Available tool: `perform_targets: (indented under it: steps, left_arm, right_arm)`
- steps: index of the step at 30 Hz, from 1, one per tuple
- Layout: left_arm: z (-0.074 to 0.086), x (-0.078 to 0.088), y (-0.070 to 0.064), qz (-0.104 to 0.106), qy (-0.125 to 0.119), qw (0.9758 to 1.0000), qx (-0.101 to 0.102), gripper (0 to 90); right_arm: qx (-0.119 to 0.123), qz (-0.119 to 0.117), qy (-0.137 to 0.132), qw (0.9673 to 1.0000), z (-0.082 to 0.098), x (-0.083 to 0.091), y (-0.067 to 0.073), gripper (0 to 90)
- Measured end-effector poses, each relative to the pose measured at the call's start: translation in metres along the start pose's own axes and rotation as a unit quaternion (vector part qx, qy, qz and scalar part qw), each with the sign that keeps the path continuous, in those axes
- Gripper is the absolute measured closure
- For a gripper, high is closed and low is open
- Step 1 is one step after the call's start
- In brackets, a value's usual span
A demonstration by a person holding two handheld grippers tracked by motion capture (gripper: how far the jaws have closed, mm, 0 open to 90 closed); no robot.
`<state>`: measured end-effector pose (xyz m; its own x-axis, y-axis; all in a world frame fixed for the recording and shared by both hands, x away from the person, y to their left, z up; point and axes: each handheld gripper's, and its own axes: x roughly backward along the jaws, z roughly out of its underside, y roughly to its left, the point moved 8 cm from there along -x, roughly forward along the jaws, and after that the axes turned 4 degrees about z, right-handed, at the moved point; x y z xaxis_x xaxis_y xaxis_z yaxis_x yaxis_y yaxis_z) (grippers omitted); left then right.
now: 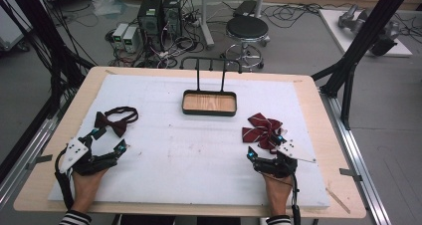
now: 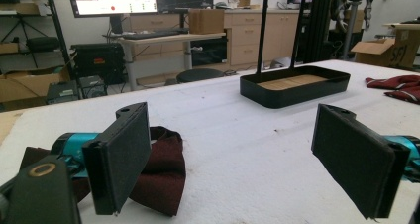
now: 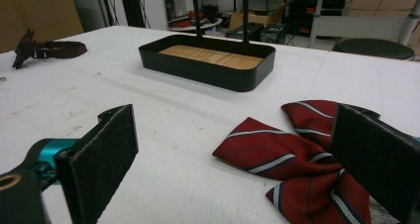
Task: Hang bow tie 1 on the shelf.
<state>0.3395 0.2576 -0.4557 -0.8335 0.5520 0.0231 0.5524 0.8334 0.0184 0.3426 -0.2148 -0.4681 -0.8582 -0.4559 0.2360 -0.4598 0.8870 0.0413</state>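
A dark maroon bow tie [image 1: 113, 121] with a strap lies at the left of the white mat. My left gripper [image 1: 109, 139] stands open just in front of it; in the left gripper view [image 2: 235, 135] the bow tie [image 2: 163, 169] sits by the left pad with nothing between the jaws. A red striped bow tie [image 1: 262, 128] lies at the right. My right gripper [image 1: 266, 145] is open beside it; in the right gripper view [image 3: 233, 135] the striped bow tie [image 3: 297, 149] reaches in front of the right pad, untouched. A black tray [image 1: 209, 113] with a wooden floor and a tall handle stands mid-back.
The white mat [image 1: 199, 155] covers a wooden table. Beyond the far edge are a black stool [image 1: 247, 28], computer cases [image 1: 159, 13] and cables on the floor. Black frame posts [image 1: 370, 31] rise at the right. The tray [image 2: 297, 90] [image 3: 198, 68] lies ahead of both grippers.
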Motion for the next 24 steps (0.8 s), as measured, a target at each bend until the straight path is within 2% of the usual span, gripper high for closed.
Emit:
perform_targets:
  steps: [8, 17, 24]
  left_arm:
    - [0.0000, 0.0001, -0.0003, 0.000, 0.001, 1.0000, -0.002, 15.8]
    - [0.0000, 0.0004, 0.0002, 0.000, -0.001, 1.0000, 0.002, 15.8]
    - [-0.0001, 0.0005, 0.0002, 0.001, -0.001, 1.0000, 0.000, 15.8]
  right_arm:
    - [-0.005, 0.001, 0.001, 1.0000, 0.0001, -0.0002, -0.0005, 3.9]
    - [0.011, 0.002, 0.003, 0.9999, 0.0004, -0.0008, 0.0018, 4.0]
    - [0.011, -0.002, 0.004, 0.9999, 0.0004, -0.0006, 0.0027, 4.0]
